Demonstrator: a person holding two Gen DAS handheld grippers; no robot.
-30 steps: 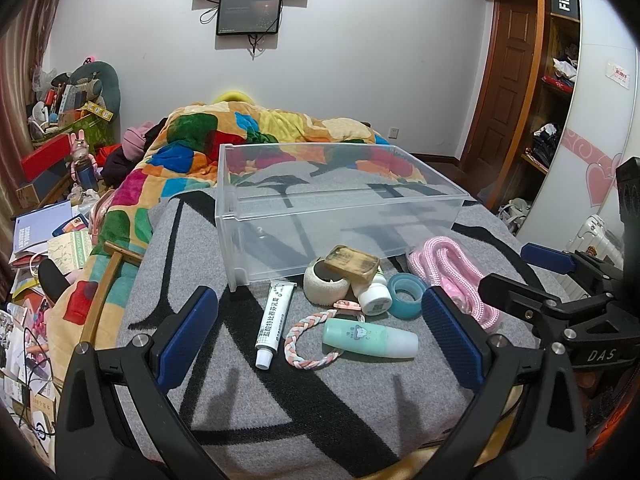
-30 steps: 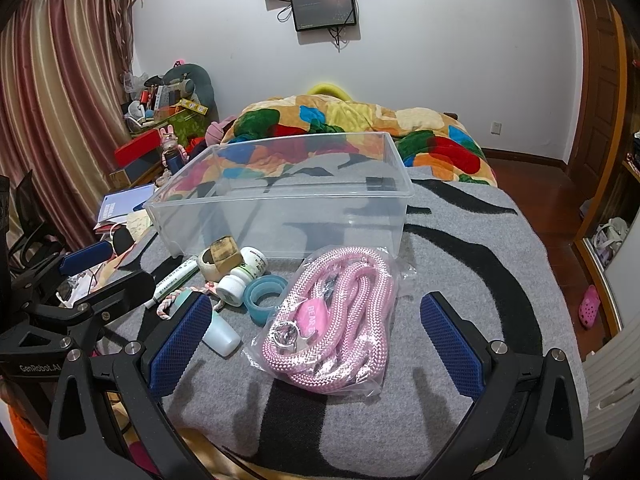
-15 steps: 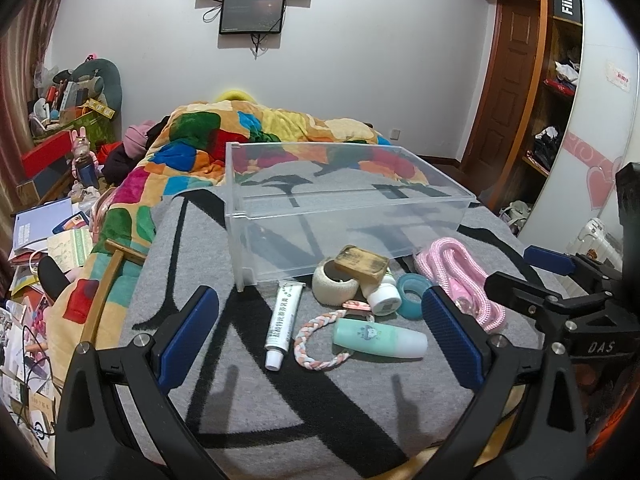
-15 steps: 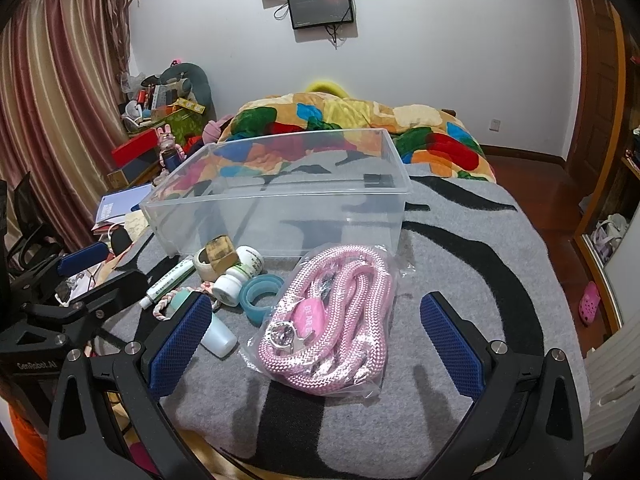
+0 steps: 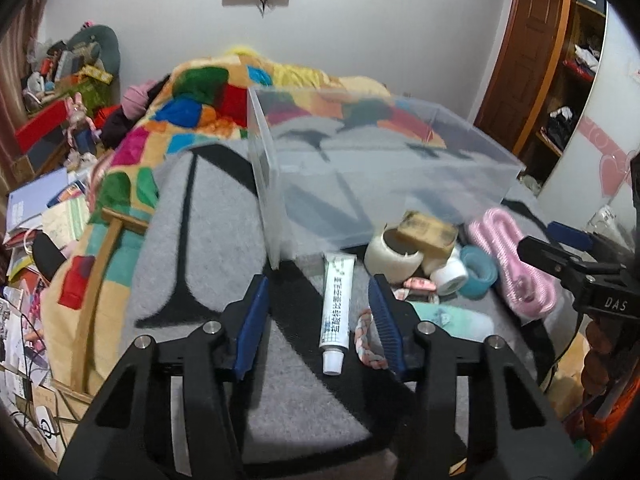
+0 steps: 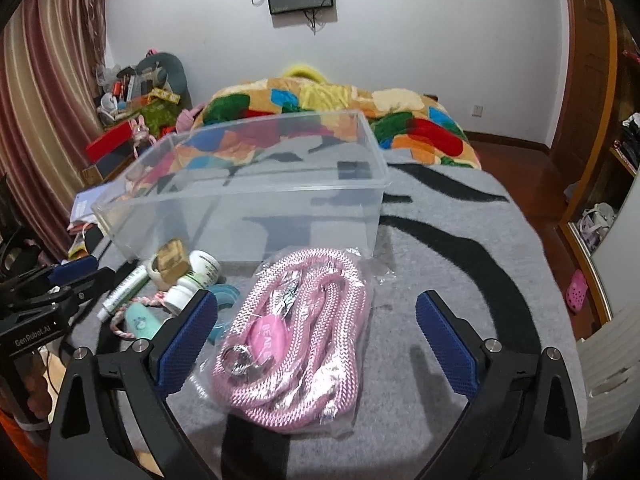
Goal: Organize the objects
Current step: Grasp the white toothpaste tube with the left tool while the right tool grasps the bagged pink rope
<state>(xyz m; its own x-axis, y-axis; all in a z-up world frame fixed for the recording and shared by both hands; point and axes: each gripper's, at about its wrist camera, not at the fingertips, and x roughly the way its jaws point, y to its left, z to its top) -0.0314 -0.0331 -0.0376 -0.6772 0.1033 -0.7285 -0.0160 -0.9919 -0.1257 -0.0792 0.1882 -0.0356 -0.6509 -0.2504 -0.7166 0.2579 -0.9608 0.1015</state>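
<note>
A clear plastic bin (image 5: 380, 184) (image 6: 248, 196) stands on the grey blanket. In front of it lie a white ointment tube (image 5: 336, 312), a braided pink-white cord (image 5: 366, 344), a mint bottle (image 5: 452, 320), a white tape roll (image 5: 390, 256) with a brown block (image 5: 428, 230) on it, a small white jar (image 5: 450, 276), a teal tape ring (image 5: 478, 276) and a bagged pink rope (image 6: 296, 332). My left gripper (image 5: 320, 328) is half closed, its fingers astride the tube without touching it. My right gripper (image 6: 316, 344) is open wide around the bagged rope.
A colourful quilt (image 6: 328, 108) lies behind the bin. Cluttered books and boxes (image 5: 44, 208) sit off the bed's left side. A wooden door and shelves (image 5: 560, 60) stand at the right. The grey blanket (image 6: 460, 248) spreads right of the rope.
My left gripper has moved forward and left over the white tube and its jaws have narrowed from wide open. My right gripper has crept forward over the pink rope and stays open.
</note>
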